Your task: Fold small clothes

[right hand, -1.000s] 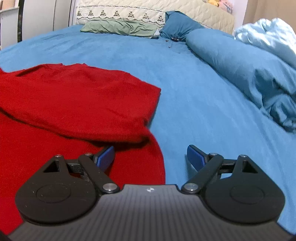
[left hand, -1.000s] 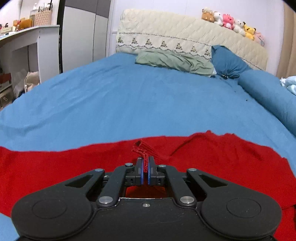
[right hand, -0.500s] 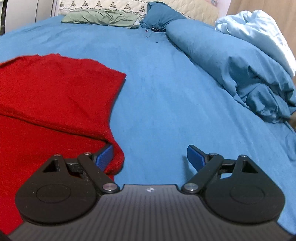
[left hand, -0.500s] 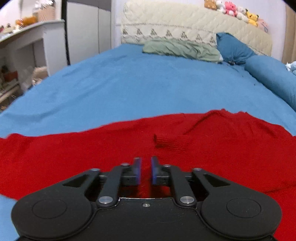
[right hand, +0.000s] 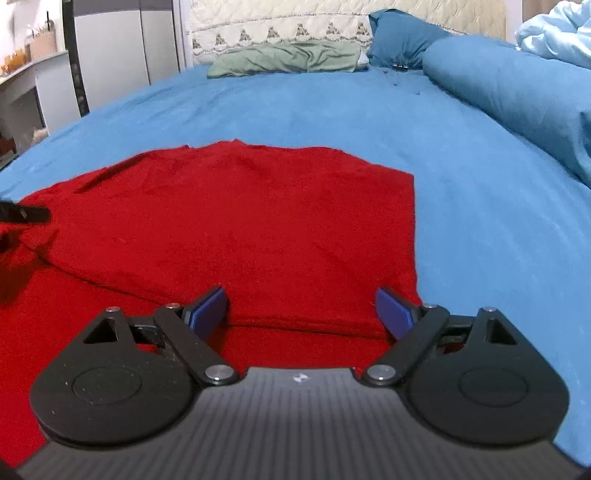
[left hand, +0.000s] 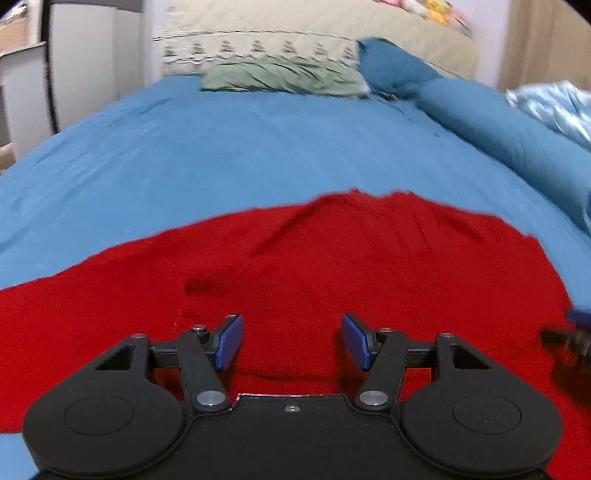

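**Both grippers spread wide over a red garment on the bed**

The left gripper (left hand: 291,345) sat at the bottom centre of its frame with its blue pads well apart and nothing between them. Beneath and ahead of it lay the red garment (left hand: 332,266), spread across the lower half of the picture on the blue bedsheet (left hand: 240,147). At the right edge of that frame a blurred dark shape with a touch of blue showed; what it was could not be told.

In the right wrist view, the right gripper (right hand: 301,308) also stood with its jaws wide apart and empty, low in the frame. The red garment (right hand: 240,221) filled the centre and left, with an upper layer folded over a lower one, its fold edge running just in front of the fingertips. Its right side ended in a straight edge against the bedsheet (right hand: 480,206).

In the upper part of the frame lay a green pillow (right hand: 288,59) and a dark blue pillow (right hand: 399,37) against a quilted headboard (right hand: 277,18). A blue duvet roll (right hand: 517,88) ran along the right.
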### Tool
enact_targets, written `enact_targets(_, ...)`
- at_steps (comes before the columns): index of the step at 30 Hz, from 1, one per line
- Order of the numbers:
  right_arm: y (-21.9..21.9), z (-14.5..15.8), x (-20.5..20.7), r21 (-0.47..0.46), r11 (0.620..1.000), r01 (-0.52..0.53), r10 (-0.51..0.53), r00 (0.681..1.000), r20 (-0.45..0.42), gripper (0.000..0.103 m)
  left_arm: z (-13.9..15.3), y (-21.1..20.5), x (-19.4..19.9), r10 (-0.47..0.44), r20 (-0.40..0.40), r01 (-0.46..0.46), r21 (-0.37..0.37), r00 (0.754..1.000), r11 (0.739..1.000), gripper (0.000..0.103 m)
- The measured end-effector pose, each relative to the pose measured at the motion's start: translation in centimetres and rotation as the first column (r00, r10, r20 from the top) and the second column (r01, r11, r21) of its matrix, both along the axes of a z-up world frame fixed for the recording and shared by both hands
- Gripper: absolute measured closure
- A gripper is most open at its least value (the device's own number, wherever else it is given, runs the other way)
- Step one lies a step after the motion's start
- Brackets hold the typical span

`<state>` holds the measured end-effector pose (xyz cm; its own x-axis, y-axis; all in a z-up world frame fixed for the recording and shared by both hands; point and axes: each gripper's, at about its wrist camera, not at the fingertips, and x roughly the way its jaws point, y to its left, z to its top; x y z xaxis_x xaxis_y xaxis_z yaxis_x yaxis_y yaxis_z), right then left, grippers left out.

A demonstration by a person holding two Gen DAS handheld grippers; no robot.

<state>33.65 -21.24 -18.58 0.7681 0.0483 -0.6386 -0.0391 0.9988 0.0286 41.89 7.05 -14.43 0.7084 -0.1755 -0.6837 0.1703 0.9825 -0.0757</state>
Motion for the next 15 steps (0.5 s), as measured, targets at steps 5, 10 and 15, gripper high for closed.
enact_targets(5,0.0,2.6,1.9,0.018,0.999,-0.036,0.034,0.993,0.111,0.000,-1.3,0.8,-0.1,-0.006,-0.009,0.006,-0.011,1.000,1.000,0.039)
enact_targets(10,-0.3,1.4,9.5,0.010,1.000,0.023,-0.024,0.998,0.051,0.000,-1.3,0.6,-0.1,0.017,-0.007,-0.017,-0.018,1.000,1.000,0.039)
enact_targets(15,-3.5,-0.1,13.0,0.071,0.982,0.172,-0.172,0.985,-0.014,0.000,-1.4,1.0,0.0,0.026,-0.006,-0.026,-0.050,1.000,0.998,0.039)
